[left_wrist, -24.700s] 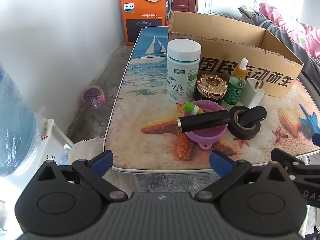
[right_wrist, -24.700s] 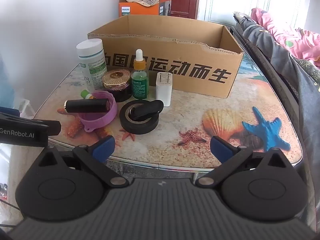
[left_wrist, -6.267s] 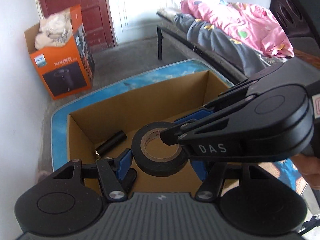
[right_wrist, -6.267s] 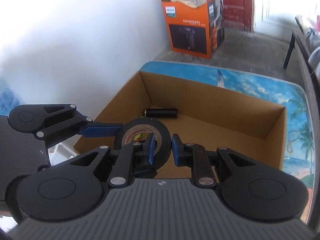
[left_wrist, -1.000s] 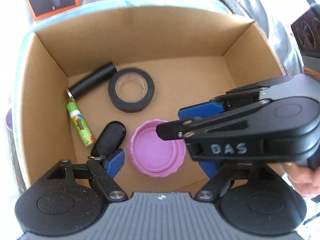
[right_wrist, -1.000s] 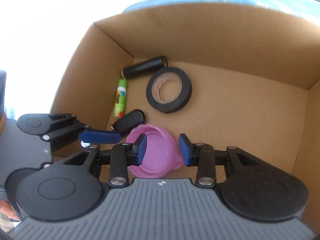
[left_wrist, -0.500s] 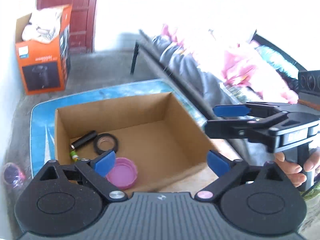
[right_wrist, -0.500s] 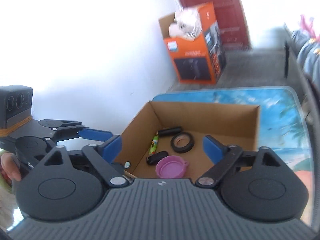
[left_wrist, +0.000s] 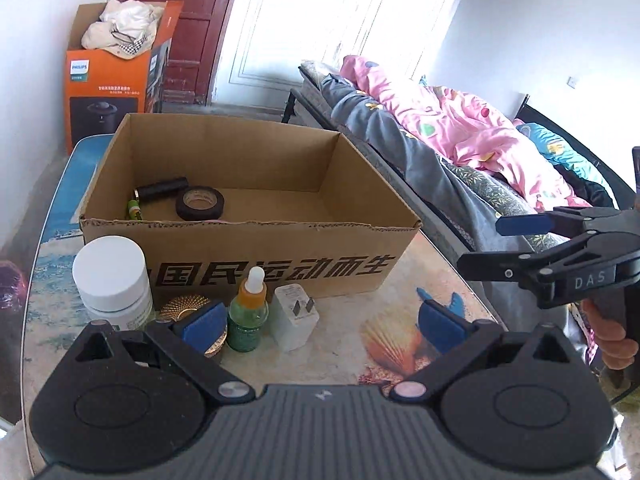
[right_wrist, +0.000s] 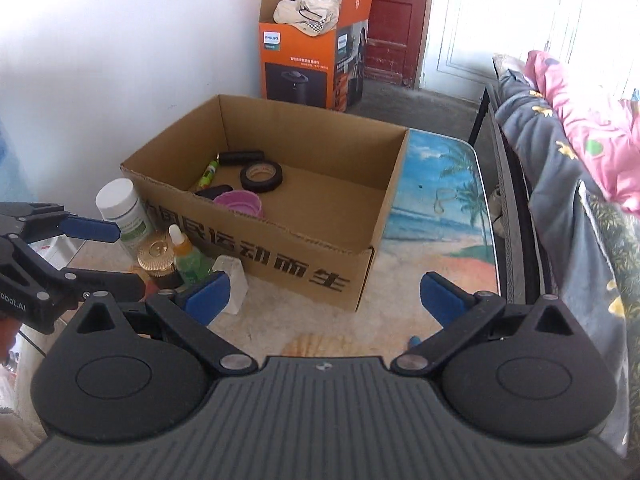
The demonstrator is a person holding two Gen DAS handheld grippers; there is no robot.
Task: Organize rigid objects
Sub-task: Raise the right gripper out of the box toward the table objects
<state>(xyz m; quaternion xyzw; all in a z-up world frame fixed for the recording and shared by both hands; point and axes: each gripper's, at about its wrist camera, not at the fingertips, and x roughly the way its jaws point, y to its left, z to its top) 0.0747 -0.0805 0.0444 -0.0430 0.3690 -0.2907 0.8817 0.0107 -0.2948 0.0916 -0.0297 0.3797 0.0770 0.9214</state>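
Note:
The cardboard box (left_wrist: 280, 268) (right_wrist: 304, 256) stands on the beach-print table. Inside lie a black tape roll (left_wrist: 200, 203) (right_wrist: 261, 176), a black cylinder (left_wrist: 162, 189) (right_wrist: 241, 157), a green tube (left_wrist: 133, 210) (right_wrist: 208, 174), a black key fob (right_wrist: 214, 192) and a purple lid (right_wrist: 239, 203). In front of the box stand a white bottle (left_wrist: 112, 280) (right_wrist: 122, 208), a gold-lidded jar (left_wrist: 188, 308) (right_wrist: 157, 254), a green dropper bottle (left_wrist: 248, 312) (right_wrist: 186, 256) and a white charger (left_wrist: 294, 316) (right_wrist: 232, 276). My left gripper (left_wrist: 320, 322) is open and empty, just before these items. My right gripper (right_wrist: 324, 294) is open and empty, off the box's right front corner.
An orange Philips box (left_wrist: 116, 80) (right_wrist: 312, 56) stands on the floor behind the table. A bed with grey and pink bedding (left_wrist: 440, 140) (right_wrist: 572, 160) runs along the table's right side. A white wall is on the left.
Both grippers have pulled back and down from above the box to the table's front. The purple lid stays in the box.

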